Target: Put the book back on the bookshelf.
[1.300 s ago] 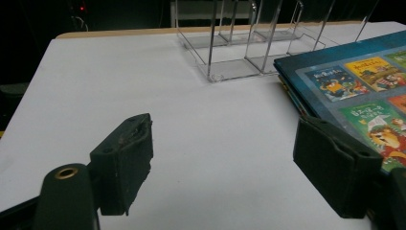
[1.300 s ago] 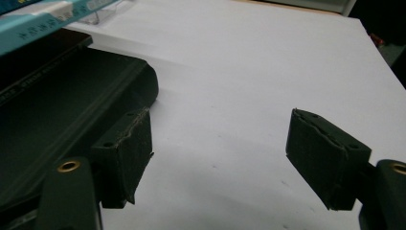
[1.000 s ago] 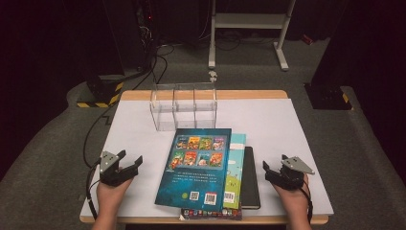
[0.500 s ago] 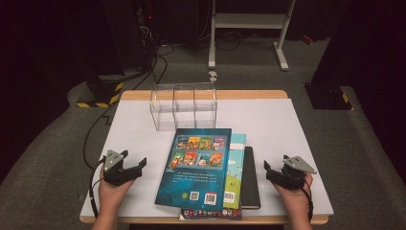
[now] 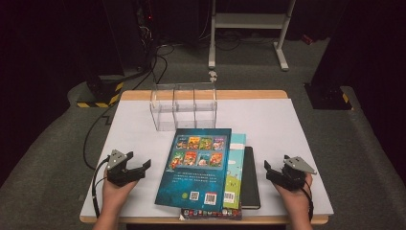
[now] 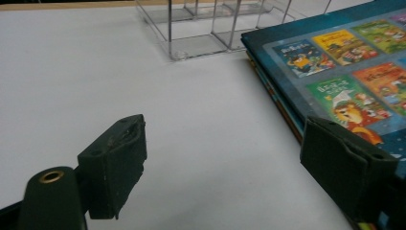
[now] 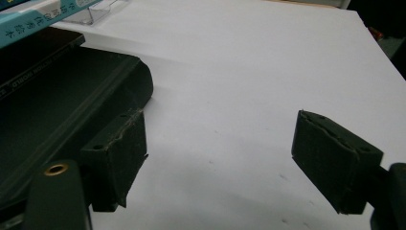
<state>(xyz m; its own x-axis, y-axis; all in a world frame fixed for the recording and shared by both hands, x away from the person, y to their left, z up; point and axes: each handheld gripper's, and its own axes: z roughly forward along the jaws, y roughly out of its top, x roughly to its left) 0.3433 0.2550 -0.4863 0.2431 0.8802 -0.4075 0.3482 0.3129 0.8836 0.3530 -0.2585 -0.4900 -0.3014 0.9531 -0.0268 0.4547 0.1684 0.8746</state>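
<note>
A stack of books lies at the table's front centre, topped by a dark blue picture book (image 5: 198, 165) (image 6: 344, 72). A teal book (image 5: 235, 167) and a black notebook (image 5: 250, 177) (image 7: 57, 96) stick out on its right. My left gripper (image 5: 140, 170) (image 6: 225, 163) rests just left of the stack, pointing at its edge. It is open, its jaws have just been opening, and nothing is between them. My right gripper (image 5: 269, 172) (image 7: 220, 153) sits just right of the black notebook, open and empty.
A clear plastic organizer (image 5: 184, 106) (image 6: 210, 24) with three compartments stands behind the books. A white sheet (image 5: 287, 124) covers the wooden table. Cables and a white stand's legs (image 5: 249, 28) are on the floor beyond the far edge.
My left gripper has edged slightly right toward the book stack. The right gripper and the books have not moved.
</note>
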